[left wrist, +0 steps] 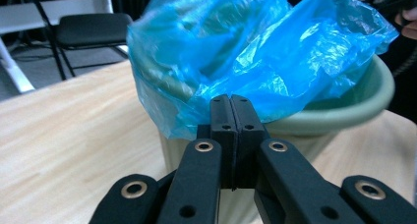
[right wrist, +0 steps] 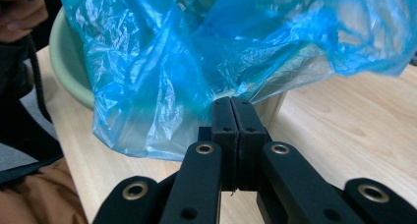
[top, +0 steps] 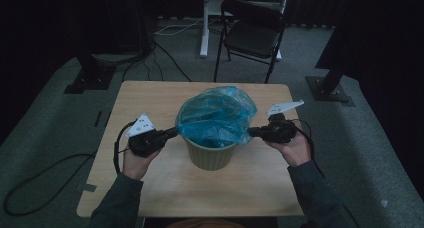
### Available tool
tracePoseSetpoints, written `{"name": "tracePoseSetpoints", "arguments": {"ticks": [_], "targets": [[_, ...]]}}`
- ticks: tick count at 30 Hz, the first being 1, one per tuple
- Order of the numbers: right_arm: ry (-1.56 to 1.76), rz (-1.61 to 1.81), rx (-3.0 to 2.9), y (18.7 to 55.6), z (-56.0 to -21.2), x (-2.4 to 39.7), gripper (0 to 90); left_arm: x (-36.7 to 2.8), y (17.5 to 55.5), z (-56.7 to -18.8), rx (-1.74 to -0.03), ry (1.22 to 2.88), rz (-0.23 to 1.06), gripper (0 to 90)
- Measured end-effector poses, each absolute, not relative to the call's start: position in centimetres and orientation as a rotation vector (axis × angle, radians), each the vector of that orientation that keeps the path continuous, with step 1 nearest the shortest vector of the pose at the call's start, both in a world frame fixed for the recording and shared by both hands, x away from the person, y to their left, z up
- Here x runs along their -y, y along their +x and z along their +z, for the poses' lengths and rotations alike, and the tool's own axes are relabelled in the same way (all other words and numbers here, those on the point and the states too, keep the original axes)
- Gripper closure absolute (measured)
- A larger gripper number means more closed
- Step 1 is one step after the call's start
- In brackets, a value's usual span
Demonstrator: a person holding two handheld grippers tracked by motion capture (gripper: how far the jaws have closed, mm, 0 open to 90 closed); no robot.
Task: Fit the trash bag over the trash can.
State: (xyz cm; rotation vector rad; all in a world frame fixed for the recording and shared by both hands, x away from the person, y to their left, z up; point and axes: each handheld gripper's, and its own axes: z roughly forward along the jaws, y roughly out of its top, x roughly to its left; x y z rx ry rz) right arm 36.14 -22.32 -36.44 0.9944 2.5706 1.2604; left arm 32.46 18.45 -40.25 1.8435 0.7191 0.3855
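Bag [top: 216, 115] edges are pinched in both our left gripper [top: 172, 133] and right gripper [top: 251, 132], closed tight; next we pull them down over the bin [top: 210, 155] rim.

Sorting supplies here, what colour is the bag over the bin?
Translucent blue bag; clearest in the left gripper view.

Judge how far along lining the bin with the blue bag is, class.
Done: the blue bag sits in the green bin. In hand: left gripper and right gripper are shut on its edges at opposite sides. Left: the bag bulges above the rim, not yet folded down all round.
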Motion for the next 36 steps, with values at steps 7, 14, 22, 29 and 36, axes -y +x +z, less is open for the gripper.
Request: {"name": "tracePoseSetpoints", "arguments": {"ticks": [7,14,22,29,36], "targets": [[1.002,1.256,-2.604,35.9,-37.1,22.5,89.6,-18.3,32.2,-41.2,-0.708,1.841,0.341,89.9],[0.983,1.234,-2.672,35.9,-37.8,22.0,89.6,-17.8,31.3,-41.6,-0.674,1.852,0.356,89.9],[0.960,1.214,-2.717,36.1,-38.6,20.7,88.7,-17.6,31.0,-42.0,-0.652,1.855,0.341,89.8],[0.954,1.235,-2.722,35.9,-38.6,20.9,86.5,-17.1,30.8,-42.3,-0.642,1.903,0.386,89.8],[0.911,1.252,-2.735,35.6,-38.3,20.8,85.5,-16.8,30.9,-42.9,-0.649,1.928,0.384,89.8]]}}
